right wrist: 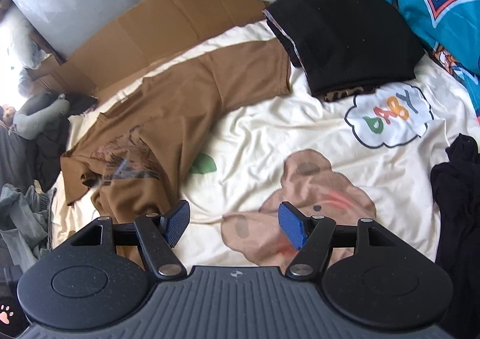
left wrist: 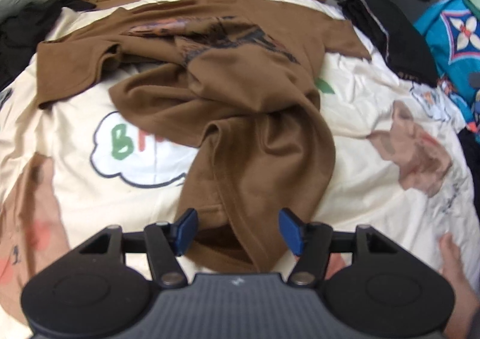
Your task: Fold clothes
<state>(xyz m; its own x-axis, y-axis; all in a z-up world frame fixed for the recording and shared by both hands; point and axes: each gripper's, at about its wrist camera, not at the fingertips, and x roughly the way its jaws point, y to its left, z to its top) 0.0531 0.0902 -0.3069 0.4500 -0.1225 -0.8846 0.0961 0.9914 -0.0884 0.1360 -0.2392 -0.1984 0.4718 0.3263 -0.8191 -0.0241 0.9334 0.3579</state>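
In the left wrist view, a bare hand (left wrist: 45, 213) lies at about eight o'clock on the cream bedsheet (left wrist: 375, 189), next to a printed white cloud bearing green letters. Toward the centre, the brown T-shirt (left wrist: 240, 93) sprawls crumpled from eleven o'clock down to six o'clock, its dark chest print bunched near twelve o'clock and one twisted end trailing toward the camera. The left gripper (left wrist: 238, 229) sits at six o'clock with its blue pads spread apart; that trailing end of cloth lies between them, but the pads do not appear to press on it, though blur makes contact hard to judge. At two o'clock a folded black garment (left wrist: 387, 30) rests on the sheet, and fingers (left wrist: 453, 261) show at four o'clock. In the right wrist view, the same brown T-shirt (right wrist: 168, 117) stretches from nine o'clock toward twelve, flattened cardboard (right wrist: 156, 30) behind it. The right gripper (right wrist: 234, 225) at six o'clock holds its jaws spread over bare sheet with a printed bear, nothing between them. The black garment (right wrist: 348, 33) lies at one o'clock.
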